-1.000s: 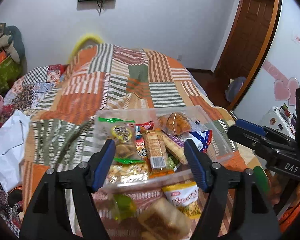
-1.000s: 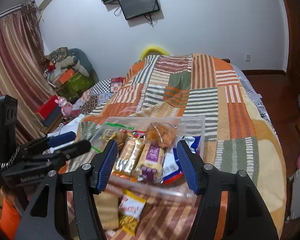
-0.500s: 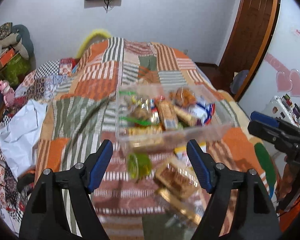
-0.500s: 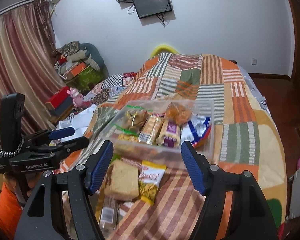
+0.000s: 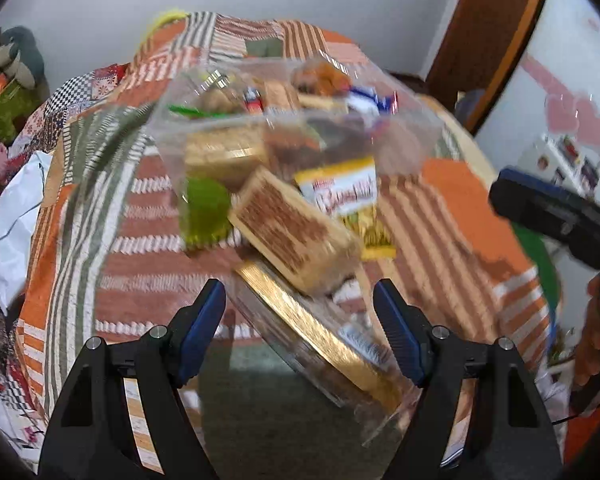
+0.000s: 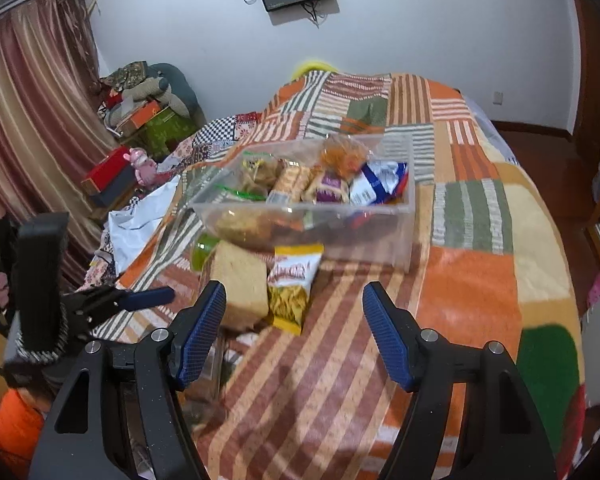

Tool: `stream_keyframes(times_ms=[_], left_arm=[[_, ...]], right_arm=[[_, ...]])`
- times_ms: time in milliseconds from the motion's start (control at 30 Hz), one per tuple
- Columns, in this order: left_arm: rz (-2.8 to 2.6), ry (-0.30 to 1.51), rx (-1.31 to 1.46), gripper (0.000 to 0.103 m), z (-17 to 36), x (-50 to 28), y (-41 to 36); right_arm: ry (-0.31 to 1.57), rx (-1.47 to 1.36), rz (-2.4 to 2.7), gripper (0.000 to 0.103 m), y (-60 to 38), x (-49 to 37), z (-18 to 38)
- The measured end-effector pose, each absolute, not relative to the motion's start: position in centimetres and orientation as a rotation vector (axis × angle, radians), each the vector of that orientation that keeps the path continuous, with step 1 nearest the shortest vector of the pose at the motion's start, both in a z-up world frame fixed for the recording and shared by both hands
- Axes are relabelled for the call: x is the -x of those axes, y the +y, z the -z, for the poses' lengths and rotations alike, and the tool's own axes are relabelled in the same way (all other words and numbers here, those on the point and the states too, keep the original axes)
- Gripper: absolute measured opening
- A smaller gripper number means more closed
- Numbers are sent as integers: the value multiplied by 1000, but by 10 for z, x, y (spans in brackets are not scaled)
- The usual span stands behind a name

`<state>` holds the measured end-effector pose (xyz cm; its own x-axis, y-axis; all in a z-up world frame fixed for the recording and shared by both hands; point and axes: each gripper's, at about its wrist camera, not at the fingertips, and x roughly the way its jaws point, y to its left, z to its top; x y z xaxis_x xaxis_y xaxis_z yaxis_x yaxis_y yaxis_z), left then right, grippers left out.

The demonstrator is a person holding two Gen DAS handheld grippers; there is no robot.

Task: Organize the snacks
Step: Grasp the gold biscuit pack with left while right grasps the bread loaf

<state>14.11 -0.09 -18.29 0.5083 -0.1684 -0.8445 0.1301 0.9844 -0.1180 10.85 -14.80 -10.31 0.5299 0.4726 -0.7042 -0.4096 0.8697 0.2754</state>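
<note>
Clear bin [image 6: 404, 216] w/ mixed snacks; wafer pack [image 6: 240, 280], yellow chip bag [image 6: 292, 284] (flat) just in front, on quilt

Motion blur smears the clear bin [image 5: 284, 92] and its snacks [image 5: 324, 76].

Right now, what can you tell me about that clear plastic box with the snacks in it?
The clear plastic box is a see-through rectangular tub with no lid on, resting on the striped patchwork bedspread. It is filled with wrapped snacks, among them a blue and white packet and an orange bag. A yellow snack packet lies just outside its near wall. Neither hand-held gripper touches it.
</note>
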Motion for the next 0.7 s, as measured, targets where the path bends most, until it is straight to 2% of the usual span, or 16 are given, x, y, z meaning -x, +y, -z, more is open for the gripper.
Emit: stream_keyframes(times_ms=[533,700], left_arm=[[35,1057,108,78,210,-122,67],[71,1026,101,72,210,-129,60]], right_arm=[[899,-62,-586,69,-119,-101,113],[915,-54,-616,69,-102,-106,115]])
